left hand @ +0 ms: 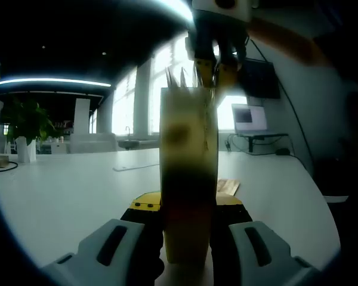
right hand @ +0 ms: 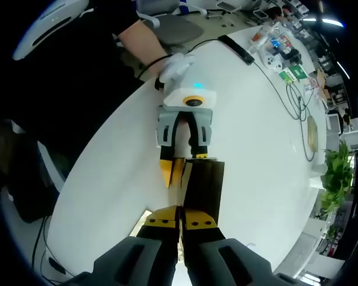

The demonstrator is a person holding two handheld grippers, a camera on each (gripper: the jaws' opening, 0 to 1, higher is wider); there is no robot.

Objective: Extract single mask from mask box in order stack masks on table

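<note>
White table [right hand: 256, 125]: both claws grip mask box [right hand: 201, 187].

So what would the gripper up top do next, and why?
Probably lift straight up, away from the upright yellow mask box. The right gripper looks pinched on something thin at the box's open top, while the left gripper clamps the box on the white table. What it holds is too blurred to confirm.

Your bench [right hand: 250, 125] looks like smooth white laminate with a soft sheen. The mask box [left hand: 188, 173] reads as matt yellow cardboard. Both tools, left [right hand: 185, 164] and right [right hand: 180, 229], look like matt grey plastic with yellow tips. That white glove [right hand: 176, 65] looks like cloth.
</note>
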